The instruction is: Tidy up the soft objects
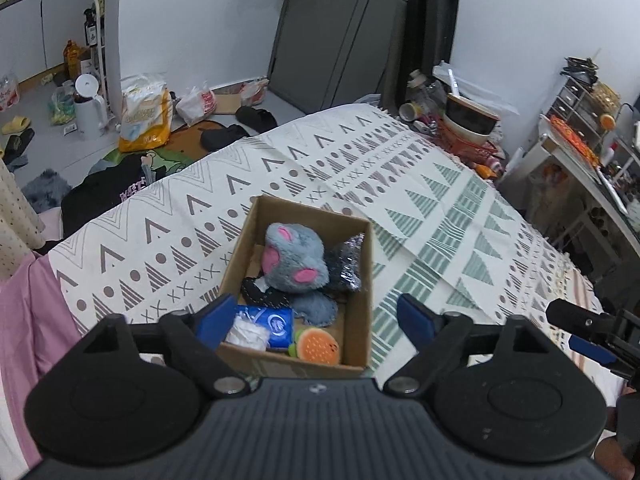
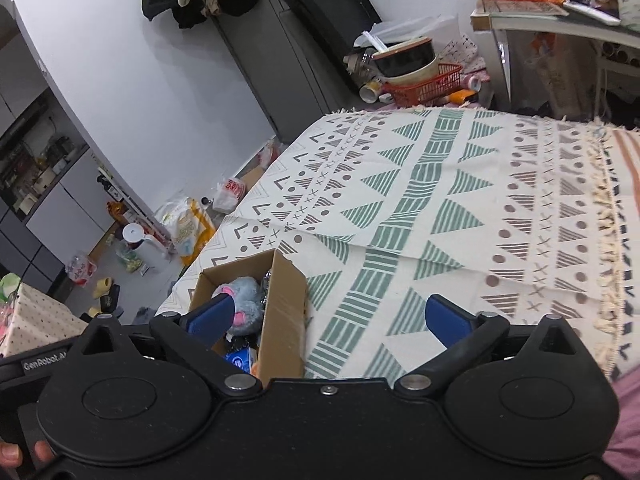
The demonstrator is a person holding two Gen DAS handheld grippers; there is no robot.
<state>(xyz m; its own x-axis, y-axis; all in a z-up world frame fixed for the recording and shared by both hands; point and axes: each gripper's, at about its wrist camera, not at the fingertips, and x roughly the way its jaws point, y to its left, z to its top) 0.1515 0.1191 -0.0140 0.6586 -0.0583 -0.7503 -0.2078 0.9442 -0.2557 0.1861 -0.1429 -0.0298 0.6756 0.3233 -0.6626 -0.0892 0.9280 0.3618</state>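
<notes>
The left wrist view shows the left tongs (image 1: 316, 314) wide and empty over the cardboard box (image 1: 362, 280) on the bed, where the grey plush mouse (image 1: 294, 258) sits tucked away, and the right tongs (image 2: 332, 318) gape beside it.

Cardboard box (image 1: 362, 280) standing open on the patterned cloth (image 1: 440, 208), toward its near edge. Inside the box: plush mouse (image 1: 294, 258) at the middle, leaning toward the far wall; crinkled pouch (image 1: 348, 264) right of the mouse against the right wall; stitched felt piece (image 1: 264, 298) just before the mouse; tissue packet (image 1: 276, 326) at the near left corner with a wad of thread (image 1: 248, 334) on it; burger-shaped toy (image 1: 318, 346) right of the packet, against the near wall. Left gripper (image 1: 316, 316) spread wide above the near wall of the box. Right gripper (image 2: 328, 320) right of the box, over the cloth, likewise spread. Basket of bowls (image 1: 468, 128) beyond the cloth's far right corner.
</notes>
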